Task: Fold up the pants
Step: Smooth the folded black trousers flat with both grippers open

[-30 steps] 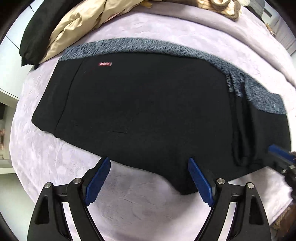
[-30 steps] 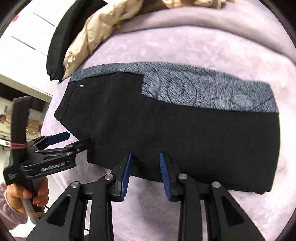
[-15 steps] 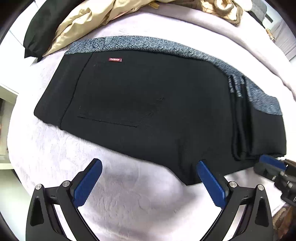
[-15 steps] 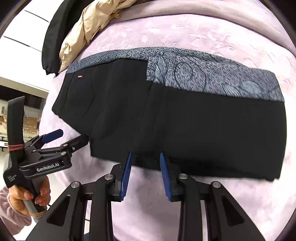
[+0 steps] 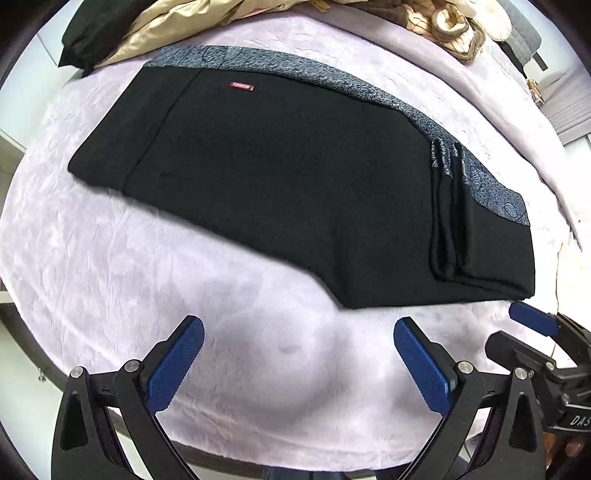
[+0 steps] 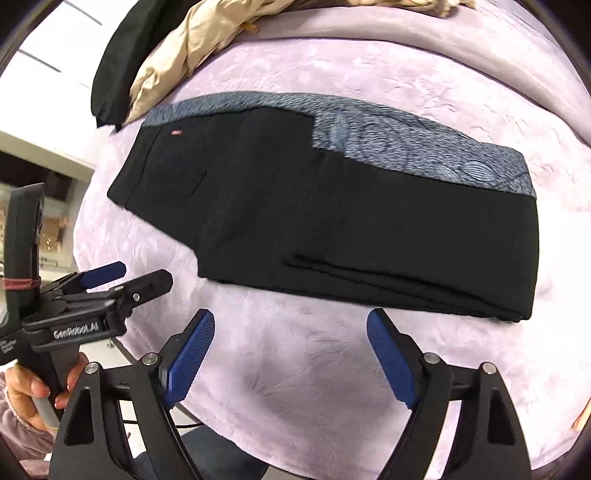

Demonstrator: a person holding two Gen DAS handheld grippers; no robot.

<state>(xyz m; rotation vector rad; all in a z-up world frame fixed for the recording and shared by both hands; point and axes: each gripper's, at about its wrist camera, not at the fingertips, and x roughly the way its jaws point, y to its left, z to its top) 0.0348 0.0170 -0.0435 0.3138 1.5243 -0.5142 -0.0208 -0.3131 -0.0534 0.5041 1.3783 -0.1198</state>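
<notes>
Both claws are hanging over bare bedspread at the near edge, nothing between the fingers: left gripper is standing spread wide, right gripper is spread and its jaws are opening further at this moment, clear of the fabric. Going big to small: lilac bedspread is covering the whole surface, crinkled texture, wrapping over the near edge. Black pants are lying flat on it beyond the grippers, folded into a long band running left to right, stacked layers showing as parallel edges toward the right end. Grey patterned waistband strip is running along the far edge of the pants, widening at the right in the right wrist view. Beige bedding and a black cushion are sitting at the far left, just beyond the pants' far left corner; whether they touch it I cannot tell. Tan crumpled cloth is sitting far right, well apart from the pants. In the right wrist view the left gripper is showing at the left, held by a hand in a pink sleeve. Small red label is sitting on the pants near the far left, just below the waistband.
</notes>
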